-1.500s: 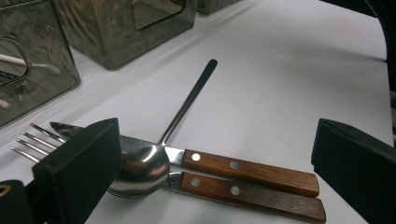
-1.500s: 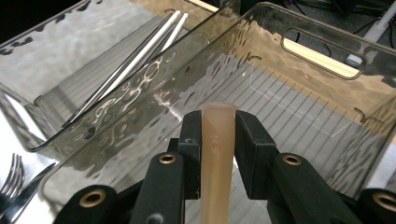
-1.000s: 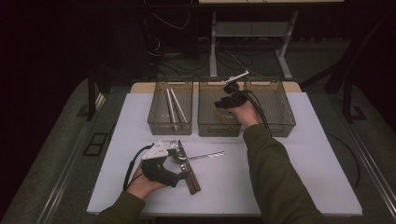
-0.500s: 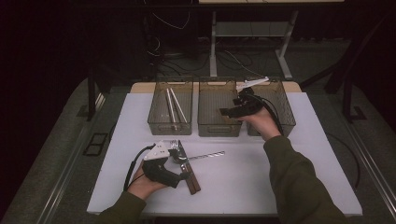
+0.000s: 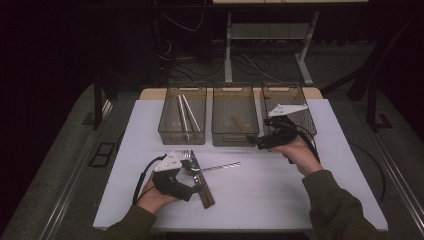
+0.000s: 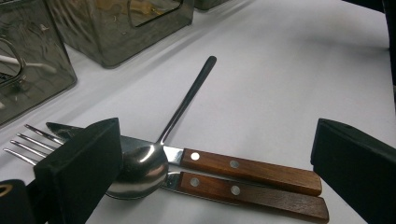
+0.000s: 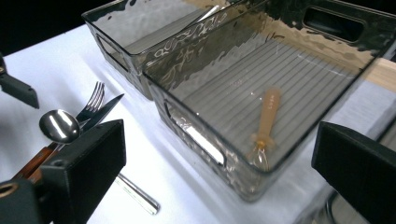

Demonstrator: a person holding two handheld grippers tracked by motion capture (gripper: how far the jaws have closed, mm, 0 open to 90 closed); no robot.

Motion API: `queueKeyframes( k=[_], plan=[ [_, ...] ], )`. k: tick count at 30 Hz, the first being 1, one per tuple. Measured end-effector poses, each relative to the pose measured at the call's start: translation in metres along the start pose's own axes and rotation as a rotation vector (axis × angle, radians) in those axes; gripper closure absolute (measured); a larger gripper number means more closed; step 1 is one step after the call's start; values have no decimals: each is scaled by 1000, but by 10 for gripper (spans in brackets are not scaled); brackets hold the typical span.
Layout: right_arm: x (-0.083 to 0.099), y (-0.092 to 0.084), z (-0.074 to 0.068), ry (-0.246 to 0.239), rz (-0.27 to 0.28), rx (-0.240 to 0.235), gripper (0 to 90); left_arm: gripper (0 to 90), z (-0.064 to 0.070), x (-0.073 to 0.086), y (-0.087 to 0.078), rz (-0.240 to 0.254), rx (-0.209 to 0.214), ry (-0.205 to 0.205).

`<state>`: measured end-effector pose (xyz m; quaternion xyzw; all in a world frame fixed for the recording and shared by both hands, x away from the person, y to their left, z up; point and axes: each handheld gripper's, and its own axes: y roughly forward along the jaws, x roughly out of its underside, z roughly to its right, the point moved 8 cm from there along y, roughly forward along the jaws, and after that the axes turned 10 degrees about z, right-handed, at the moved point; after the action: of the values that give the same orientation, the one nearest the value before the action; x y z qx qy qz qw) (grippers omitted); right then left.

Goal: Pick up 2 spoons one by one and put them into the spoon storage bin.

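Note:
Three clear bins stand in a row at the back of the white table (image 5: 300, 190). The left bin (image 5: 170, 131) holds metal rods. In the middle bin (image 5: 220, 135) (image 7: 205, 140) lies one wooden-handled utensil (image 5: 241, 124) (image 7: 268, 114). My right gripper (image 5: 254, 142) (image 7: 219, 154) hovers just in front of that bin. Its jaws have just been opening and stand open with nothing between them. My left gripper (image 5: 195, 189) (image 6: 215, 154) rests open on the table, its jaws to either side of a spoon (image 5: 215, 167) (image 6: 182, 107), a knife (image 6: 252, 169) and a fork (image 6: 28, 140) with wooden handles.
The right bin (image 5: 305, 120) sits behind my right hand. The cutlery pile lies at the table's front left. A cable (image 5: 142, 180) loops from the left gripper. Table legs and cables stand on the dark floor beyond the far edge.
My right hand has drawn back from above the middle bin, to the right and toward the near side. The wooden-handled utensil now lies uncovered in that bin. The left hand has stayed put.

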<state>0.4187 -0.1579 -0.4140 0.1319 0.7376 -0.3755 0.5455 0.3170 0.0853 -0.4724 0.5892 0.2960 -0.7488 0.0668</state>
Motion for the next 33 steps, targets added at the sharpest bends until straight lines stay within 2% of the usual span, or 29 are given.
queueKeyframes(
  k=[8,10,13,15,19,24,27,33],
  plan=[
    [36,-24,-5,21,15,-9,32,9,0,1,1,-10,-2,4],
    [45,-31,-4,20,17,2,32,9,0,1,2,-8,-2,4],
    [55,-41,-5,34,47,8,32,9,0,1,1,-13,-4,3],
    [61,-46,-7,44,46,-1,32,9,0,1,1,-11,-5,4],
    [73,-56,-6,54,47,13,32,10,-1,1,0,-9,-10,8],
    [89,-67,-8,44,33,20,32,13,0,0,0,-7,-6,8],
    [99,-73,-10,53,23,17,32,19,0,0,0,-10,-8,9],
    [112,-86,-12,57,10,26,32,67,-2,-2,-1,-9,-8,6]
  ],
)
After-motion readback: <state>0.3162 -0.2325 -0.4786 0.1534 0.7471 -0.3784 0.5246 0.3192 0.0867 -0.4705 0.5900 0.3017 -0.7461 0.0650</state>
